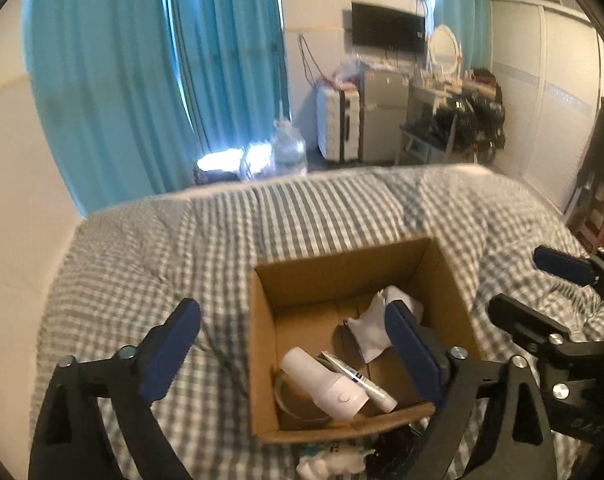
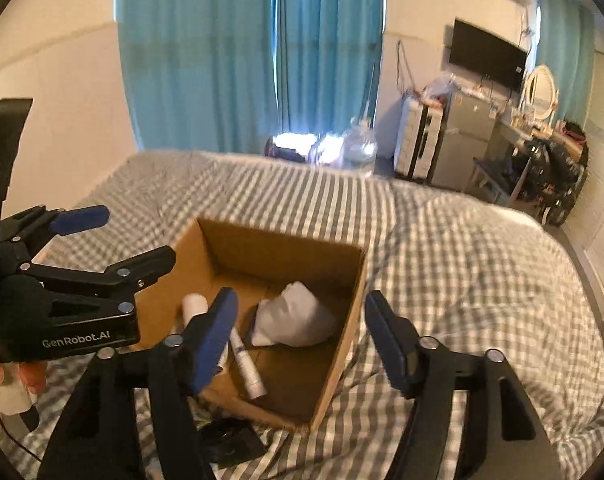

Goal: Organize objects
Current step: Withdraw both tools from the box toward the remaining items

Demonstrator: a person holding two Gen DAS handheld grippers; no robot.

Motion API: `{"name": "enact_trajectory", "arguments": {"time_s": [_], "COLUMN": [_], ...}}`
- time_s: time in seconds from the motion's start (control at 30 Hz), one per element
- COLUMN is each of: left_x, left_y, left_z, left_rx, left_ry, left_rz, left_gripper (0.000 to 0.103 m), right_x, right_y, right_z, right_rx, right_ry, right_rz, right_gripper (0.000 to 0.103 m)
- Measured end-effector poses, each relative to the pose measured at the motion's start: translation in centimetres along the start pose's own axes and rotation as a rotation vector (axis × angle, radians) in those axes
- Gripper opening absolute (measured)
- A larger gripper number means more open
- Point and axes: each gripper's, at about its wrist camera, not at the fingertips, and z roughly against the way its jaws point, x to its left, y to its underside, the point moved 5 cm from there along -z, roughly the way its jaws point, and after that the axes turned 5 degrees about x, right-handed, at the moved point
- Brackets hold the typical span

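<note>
Grippers, left (image 1: 293, 344) and right (image 2: 302, 332), hover with jaws wide and empty above the cardboard box (image 1: 261, 360) holding a white bottle (image 1: 322, 384).

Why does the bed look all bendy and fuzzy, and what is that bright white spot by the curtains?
Left wrist view: the fisheye lens curves the checked bedcover, and its far edge is smeared. The white spot is blown-out glare below the blue curtains. Right wrist view: same bend, same glare; the cardboard box looks slightly soft.
</note>
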Motion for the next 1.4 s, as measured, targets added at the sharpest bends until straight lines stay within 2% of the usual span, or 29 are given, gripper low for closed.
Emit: {"name": "enact_trajectory", "arguments": {"time_s": [0.03,0.07,0.2,0.33,0.47,0.57,0.67,0.77,0.83,0.97,1.13,1.23,1.4], "left_x": [0.1,0.3,1.1,1.7,2.4,3.1,3.5,3.9,4.3,5.0,5.5,5.6,4.9], "left_y": [-0.2,-0.4,-0.6,-0.3,0.9,2.1,3.6,5.3,6.8,9.6,13.3,15.3,18.1], "left_z": [1.6,2.8,8.4,13.0,16.2,17.6,17.8,17.5,16.9,15.3,11.9,9.8,8.2], "left_rx": [-0.020,-0.032,-0.089,-0.144,-0.164,-0.166,-0.148,-0.136,-0.116,-0.092,-0.023,0.033,0.069], "left_ry": [-0.004,-0.007,-0.019,-0.025,-0.043,-0.046,-0.033,-0.037,-0.067,-0.072,-0.080,-0.092,-0.101], "left_rz": [0.001,0.003,0.021,0.025,0.027,0.044,0.042,0.035,0.049,0.108,0.162,0.162,0.123], "left_gripper": [0.099,0.099,0.100,0.101,0.102,0.102,0.103,0.103,0.103,0.103,0.103,0.103,0.103], "right_x": [0.1,0.0,0.4,0.9,2.0,2.7,3.4,3.9,3.9,3.7,3.8,4.2,4.8], "right_y": [-0.2,-0.5,-1.3,-1.7,-1.7,-1.4,0.3,1.8,3.3,6.1,9.2,10.9,13.3], "right_z": [1.6,2.6,8.6,13.6,17.6,19.0,20.0,19.6,19.0,16.2,12.3,10.4,7.8], "right_rx": [-0.025,-0.041,-0.125,-0.181,-0.218,-0.221,-0.209,-0.187,-0.166,-0.109,-0.023,0.008,0.065], "right_ry": [0.013,0.022,0.057,0.092,0.119,0.135,0.131,0.134,0.134,0.110,0.097,0.085,0.075], "right_rz": [0.002,0.004,0.002,-0.007,0.010,0.024,0.039,0.034,0.024,-0.017,-0.059,-0.065,-0.064], "right_gripper": [0.078,0.086,0.098,0.099,0.101,0.101,0.102,0.102,0.102,0.102,0.102,0.102,0.102]}}
